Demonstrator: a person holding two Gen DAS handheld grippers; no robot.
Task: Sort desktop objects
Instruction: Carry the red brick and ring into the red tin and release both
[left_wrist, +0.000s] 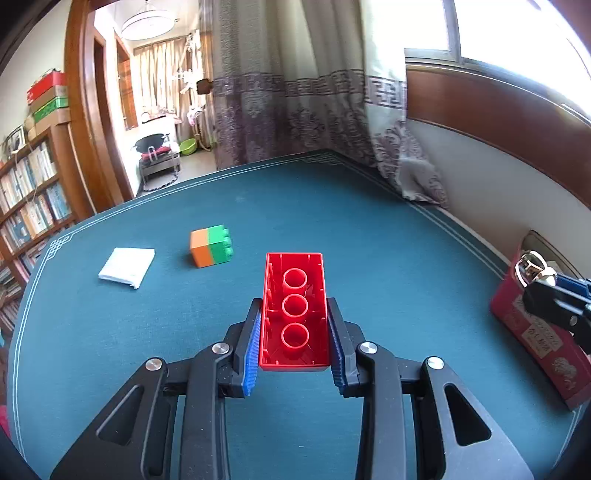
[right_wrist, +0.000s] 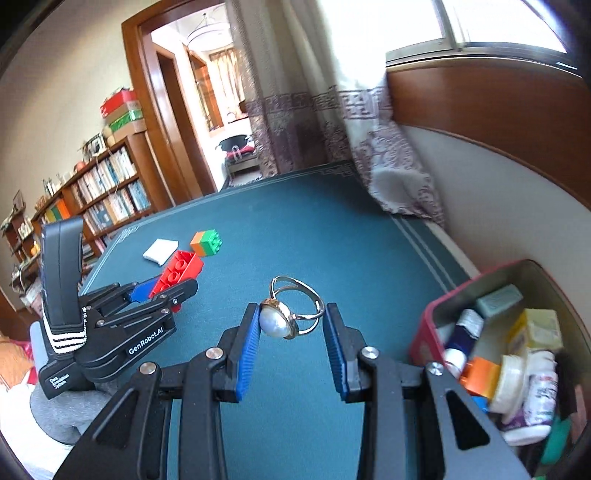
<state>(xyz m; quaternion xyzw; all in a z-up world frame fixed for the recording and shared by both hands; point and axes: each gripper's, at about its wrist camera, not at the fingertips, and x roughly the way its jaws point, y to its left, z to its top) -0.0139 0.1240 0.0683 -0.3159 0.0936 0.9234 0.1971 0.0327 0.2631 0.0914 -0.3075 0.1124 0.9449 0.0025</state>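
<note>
left tongs (left_wrist: 294, 332) pinching red brick (left_wrist: 294, 310) above green worktop (left_wrist: 332, 206). right tongs (right_wrist: 291, 325) pinching pearl ring (right_wrist: 291, 312) above worktop, beside red tin (right_wrist: 428, 325) of small containers.

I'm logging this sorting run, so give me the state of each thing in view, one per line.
Left gripper: shut on the red brick, off the table.
Red brick: held, hollow underside facing the camera.
Right gripper: shut on the pearl ring.
Pearl ring: held, lifted.
Orange-green block: lying on its side on the table.
White packet: flat on the table.
Red tin: open, filled with bottles and boxes.
</note>
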